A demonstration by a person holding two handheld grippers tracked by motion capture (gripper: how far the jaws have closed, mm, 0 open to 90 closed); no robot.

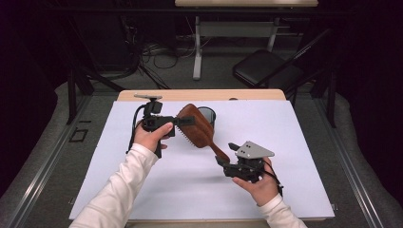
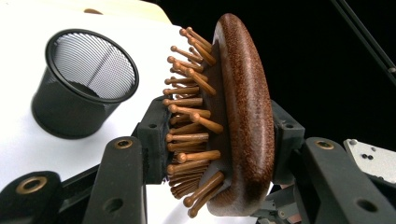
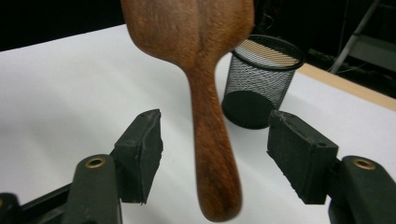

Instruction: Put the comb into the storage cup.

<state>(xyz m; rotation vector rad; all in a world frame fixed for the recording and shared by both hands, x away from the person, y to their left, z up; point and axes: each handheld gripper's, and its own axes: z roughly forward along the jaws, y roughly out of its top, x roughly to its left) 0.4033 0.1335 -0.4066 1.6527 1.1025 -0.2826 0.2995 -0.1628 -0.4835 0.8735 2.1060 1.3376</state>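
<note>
Left claw (image 1: 186, 121), centre-left of the high view, clamped on the head of the wooden hairbrush (image 1: 199, 129); in the left gripper view one pad presses the bristle tips, the other the rounded back, brush (image 2: 243, 116) standing on edge between them. Brush held above the white bench (image 1: 142, 190), head toward upper centre of the high view, handle slanting down to lower right. Right claw (image 1: 225, 153), lower centre-right of the high view, sits at the handle end. In the right gripper view its jaws are apart, handle (image 3: 212, 158) hanging between the pads with a gap on each side, not gripped. Black mesh cup (image 1: 207, 115) stands upright on the bench just behind the brush head; it appears upper left in the left gripper view (image 2: 84, 84), upper right in the right gripper view (image 3: 261, 81).
</note>
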